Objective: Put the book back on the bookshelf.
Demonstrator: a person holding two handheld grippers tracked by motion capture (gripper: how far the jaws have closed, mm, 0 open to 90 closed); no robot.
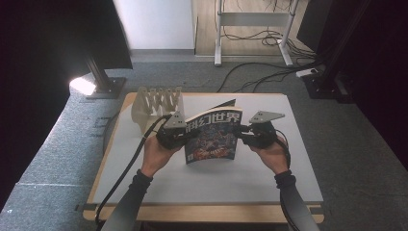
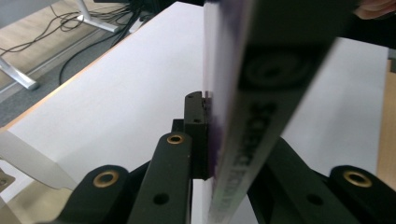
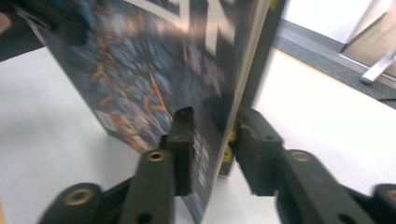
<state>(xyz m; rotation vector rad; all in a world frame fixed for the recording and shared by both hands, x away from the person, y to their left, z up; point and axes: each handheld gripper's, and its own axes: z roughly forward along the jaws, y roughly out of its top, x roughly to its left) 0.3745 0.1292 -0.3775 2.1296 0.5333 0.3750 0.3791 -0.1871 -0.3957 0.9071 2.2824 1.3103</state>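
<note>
From the high view a magazine point(image 1: 213, 137) stands upright at the centre of the white surface point(image 1: 269, 173), left tongs point(image 1: 184, 136) clamped on its nine o'clock edge and right tongs point(image 1: 243, 131) on its three o'clock edge, a slotted rack point(image 1: 156, 103) at eleven o'clock; the left gripper view shows the jaws pressed on the spine, and the right gripper view shows the jaws pinching the cover.

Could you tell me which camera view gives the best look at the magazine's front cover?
The high view: the magazine faces the camera, title and artwork whole. The right gripper view shows the cover slanting and blurred; the left gripper view shows mostly the spine, edge-on.
</note>
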